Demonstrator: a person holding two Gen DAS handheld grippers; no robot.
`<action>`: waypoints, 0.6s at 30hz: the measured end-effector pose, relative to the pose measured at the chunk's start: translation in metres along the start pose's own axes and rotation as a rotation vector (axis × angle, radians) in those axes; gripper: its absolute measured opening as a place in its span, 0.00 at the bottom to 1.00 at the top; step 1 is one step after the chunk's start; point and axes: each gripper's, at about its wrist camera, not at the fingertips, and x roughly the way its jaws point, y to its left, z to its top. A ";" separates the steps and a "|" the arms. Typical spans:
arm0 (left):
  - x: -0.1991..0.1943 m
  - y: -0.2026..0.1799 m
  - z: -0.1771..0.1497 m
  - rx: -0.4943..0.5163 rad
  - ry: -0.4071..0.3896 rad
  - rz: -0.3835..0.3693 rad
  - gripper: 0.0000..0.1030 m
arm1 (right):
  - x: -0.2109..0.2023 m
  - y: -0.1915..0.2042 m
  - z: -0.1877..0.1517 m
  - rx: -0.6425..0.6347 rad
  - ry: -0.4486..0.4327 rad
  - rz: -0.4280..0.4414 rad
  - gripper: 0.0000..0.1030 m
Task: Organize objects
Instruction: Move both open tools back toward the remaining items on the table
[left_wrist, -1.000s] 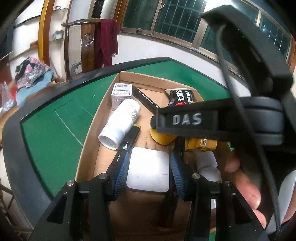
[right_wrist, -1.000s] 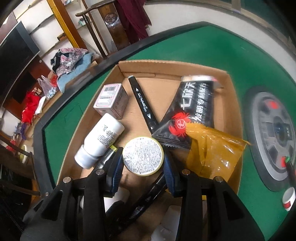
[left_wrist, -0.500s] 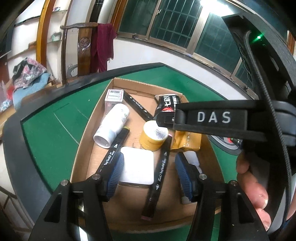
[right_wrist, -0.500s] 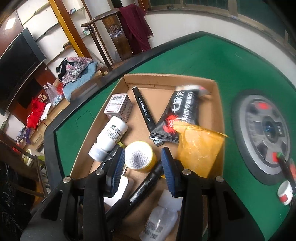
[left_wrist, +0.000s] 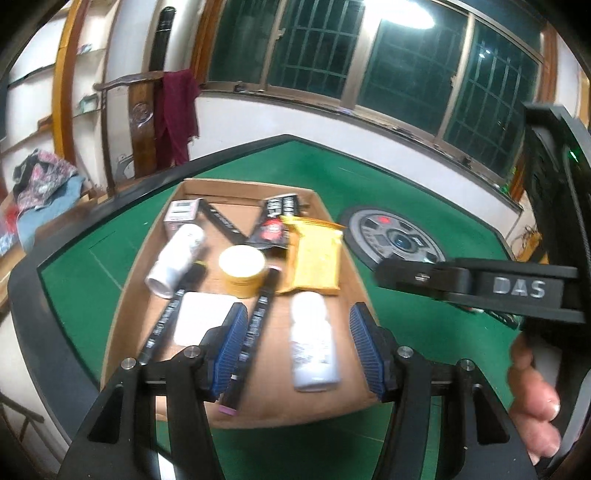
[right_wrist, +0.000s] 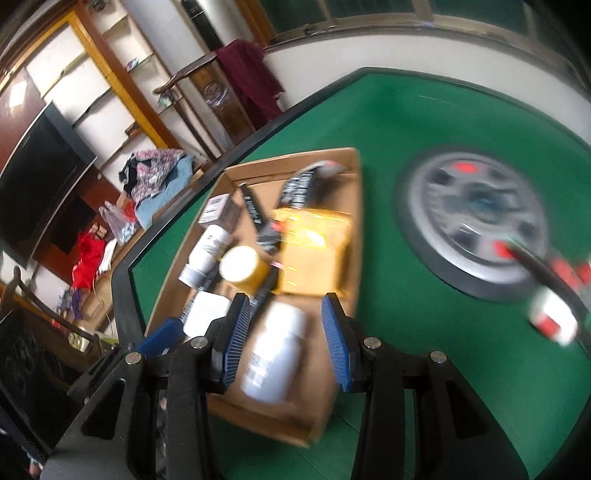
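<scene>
Cardboard tray (left_wrist: 129, 280) shallow, brown (crowded): bottles, markers, packets.

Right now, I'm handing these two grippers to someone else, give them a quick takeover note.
Left gripper: open, holding nothing, above the near end of the cardboard tray.
Right gripper: open and empty, over the same end of the tray.
In the tray: yellow tin, white square pad, two white bottles, three black markers, one at, small box, black pouch, orange pouch.
Done: all of these lie in the tray.
Left: small items still sit on the green table by the grey disc; that view is too blurred to name them.
</scene>
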 end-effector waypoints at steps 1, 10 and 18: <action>0.000 -0.007 -0.001 0.016 0.003 -0.007 0.51 | -0.009 -0.010 -0.005 0.020 -0.006 0.005 0.38; 0.024 -0.100 0.009 0.149 0.151 -0.204 0.51 | -0.095 -0.124 -0.053 0.163 -0.083 -0.077 0.37; 0.097 -0.196 0.028 0.270 0.277 -0.242 0.50 | -0.158 -0.199 -0.060 0.349 -0.271 -0.139 0.38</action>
